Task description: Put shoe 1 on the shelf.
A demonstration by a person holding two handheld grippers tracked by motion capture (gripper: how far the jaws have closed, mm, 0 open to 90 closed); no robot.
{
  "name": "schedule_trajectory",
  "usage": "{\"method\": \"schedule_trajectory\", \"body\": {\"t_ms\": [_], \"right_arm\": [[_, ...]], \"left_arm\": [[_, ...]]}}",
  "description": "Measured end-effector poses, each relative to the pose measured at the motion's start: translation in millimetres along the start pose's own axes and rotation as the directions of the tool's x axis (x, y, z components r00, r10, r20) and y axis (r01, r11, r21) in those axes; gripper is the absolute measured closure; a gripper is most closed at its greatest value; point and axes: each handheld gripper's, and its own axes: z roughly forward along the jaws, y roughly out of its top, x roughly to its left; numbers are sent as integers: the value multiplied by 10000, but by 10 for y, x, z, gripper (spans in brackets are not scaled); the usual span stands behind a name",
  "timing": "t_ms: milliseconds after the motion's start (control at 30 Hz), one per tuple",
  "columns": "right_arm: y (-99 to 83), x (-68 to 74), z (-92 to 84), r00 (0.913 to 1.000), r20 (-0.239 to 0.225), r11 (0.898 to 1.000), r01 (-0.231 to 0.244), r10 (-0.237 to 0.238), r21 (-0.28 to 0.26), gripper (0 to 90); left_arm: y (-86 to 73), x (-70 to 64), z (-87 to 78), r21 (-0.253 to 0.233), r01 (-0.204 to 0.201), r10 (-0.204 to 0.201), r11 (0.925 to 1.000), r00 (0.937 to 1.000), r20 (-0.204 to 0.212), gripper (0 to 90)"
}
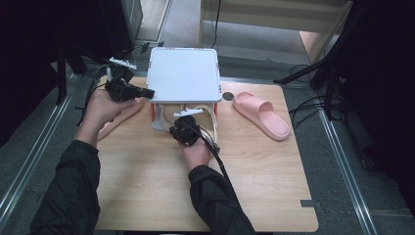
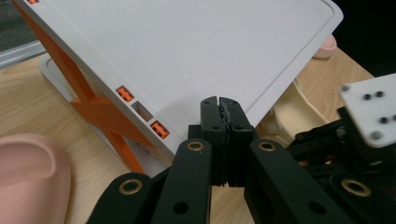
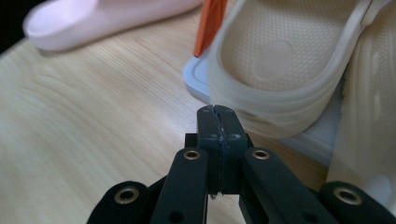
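Jaws pressed together and pinching nothing, the right gripper is pointing at the rim of a cream sandal sitting on the lower shelf of a white rack with orange braces. The left gripper, jaws also pressed together and empty, is hovering at the rack's top edge. 2 pink slippers are lying on the desk: 1 right of the rack, 1 left, beneath the left hand.
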Motion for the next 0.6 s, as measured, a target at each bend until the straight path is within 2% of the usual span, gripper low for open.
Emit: {"method": "schedule_trajectory", "body": {"t_ms": [233,333,433,600], "right_arm": [[-105,13,-295,9995,-254,9997,206,-209,-102,900],[-228,-14,-443,9986,-379,9992,372,-376,-112,900],[-350,-60,-559,9984,-511,9997,232,-237,-118,900],[-552,-139,-745,9981,-527,9992,318,-305,237,900]], "left_arm": [[-2,6,-1,-8,51,-51,10000,10000,35,891],[-3,5,-1,-12,55,-55,10000,10000,26,891],[-1,-5,-1,4,55,-55,10000,10000,-39,891],[-3,-11,0,-18,97,-97,10000,9999,-84,891]]}}
